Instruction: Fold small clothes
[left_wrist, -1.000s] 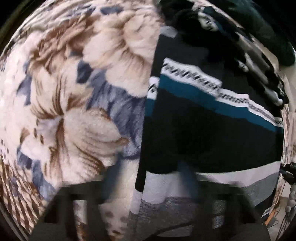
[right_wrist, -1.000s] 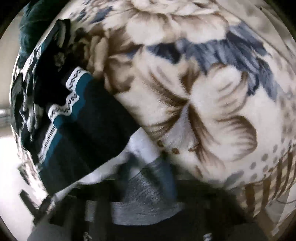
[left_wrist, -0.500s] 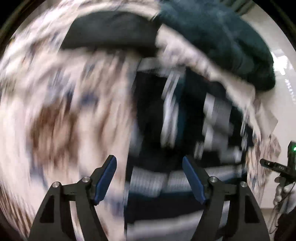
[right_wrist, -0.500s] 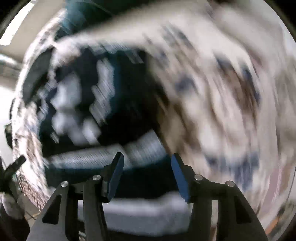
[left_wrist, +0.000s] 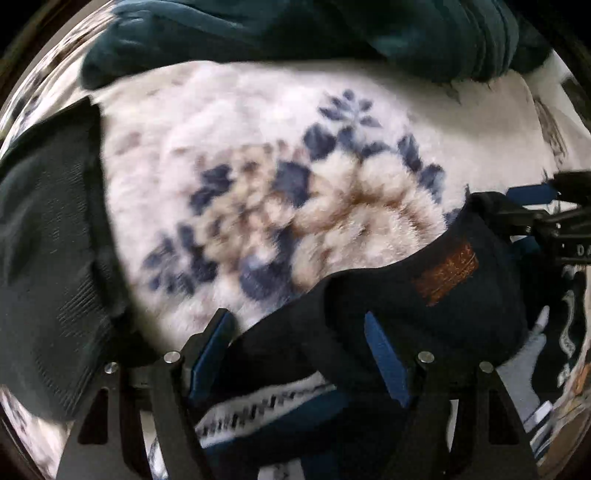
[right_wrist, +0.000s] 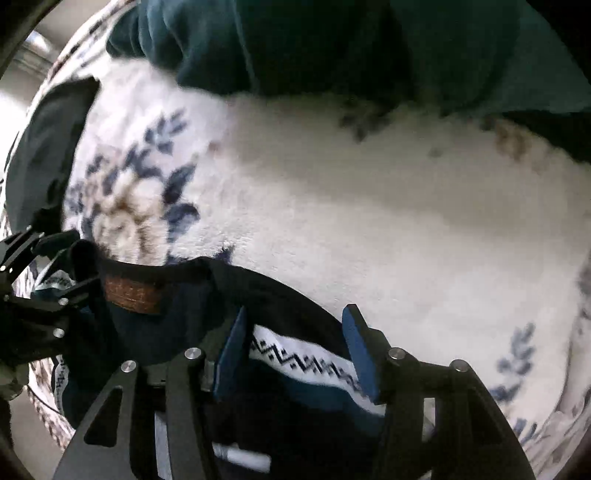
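Note:
A dark navy sweater (left_wrist: 461, 317) with white zigzag bands and a brown neck label (left_wrist: 445, 275) lies on a floral plush blanket (left_wrist: 277, 166). My left gripper (left_wrist: 295, 317) points down over its neck edge. Its jaws are closing, with dark fabric lying between the fingers, and the pads do not press on it. In the right wrist view my right gripper (right_wrist: 295, 310) stands open over the sweater (right_wrist: 303, 356) at the zigzag band beside the label (right_wrist: 133, 293). Each gripper shows at the edge of the other's view: right gripper (left_wrist: 524, 218), left gripper (right_wrist: 40, 266).
A dark teal fleece heap (left_wrist: 295, 33) lies along the far side of the blanket (right_wrist: 369, 203) and shows as the teal fleece (right_wrist: 332, 44) in the right view too. A dark grey knit cloth (left_wrist: 48, 240) lies at the left.
Both grippers were nearly shut at the sweater's grey hem. They opened, swept fast across the garment and now stand at its neck end beside the label.

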